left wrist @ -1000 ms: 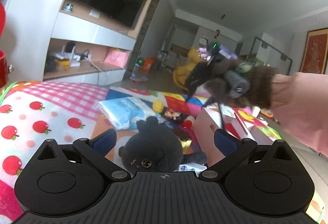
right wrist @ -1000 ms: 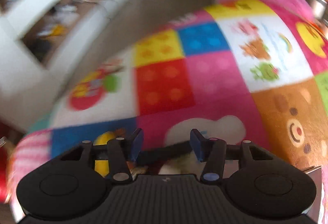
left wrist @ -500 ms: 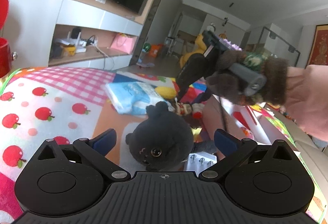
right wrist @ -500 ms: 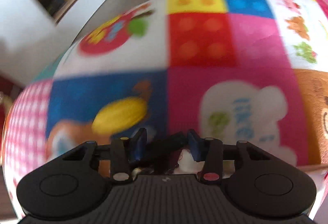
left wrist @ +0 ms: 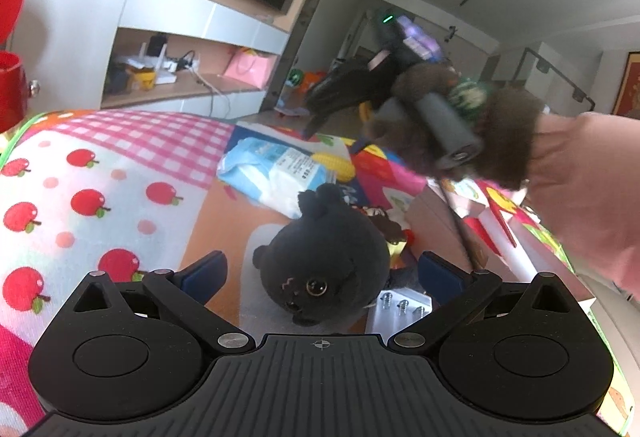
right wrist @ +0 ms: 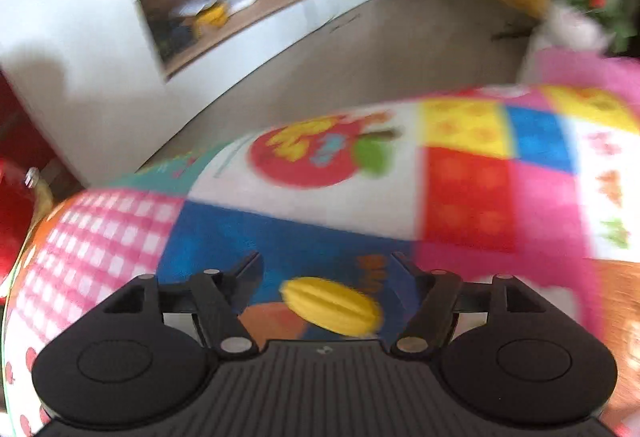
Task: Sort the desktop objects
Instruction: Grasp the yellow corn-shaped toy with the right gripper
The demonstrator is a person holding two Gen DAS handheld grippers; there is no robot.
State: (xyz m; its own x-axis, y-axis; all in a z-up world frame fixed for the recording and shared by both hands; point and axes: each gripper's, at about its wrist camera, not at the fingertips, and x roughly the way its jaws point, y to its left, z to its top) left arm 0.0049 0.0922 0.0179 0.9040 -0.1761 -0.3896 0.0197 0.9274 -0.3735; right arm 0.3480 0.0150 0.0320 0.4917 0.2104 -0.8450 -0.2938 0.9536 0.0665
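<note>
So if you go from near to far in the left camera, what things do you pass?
Black plush → blue-white pack → yellow corn → pink bag on the shelf.

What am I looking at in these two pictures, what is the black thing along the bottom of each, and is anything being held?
Each black shape is a hand-held two-finger gripper, filmed by its own camera looking along its fingers; a person carries one in each hand. In the left view, the left gripper stands open around a black plush toy without pressing it. Beyond lie a blue wipes pack, a tray of screws and the colourful play mat. The gloved hand there carries the right gripper. In the blurred right view, the right gripper is opening above a yellow toy corn, holding nothing.
</note>
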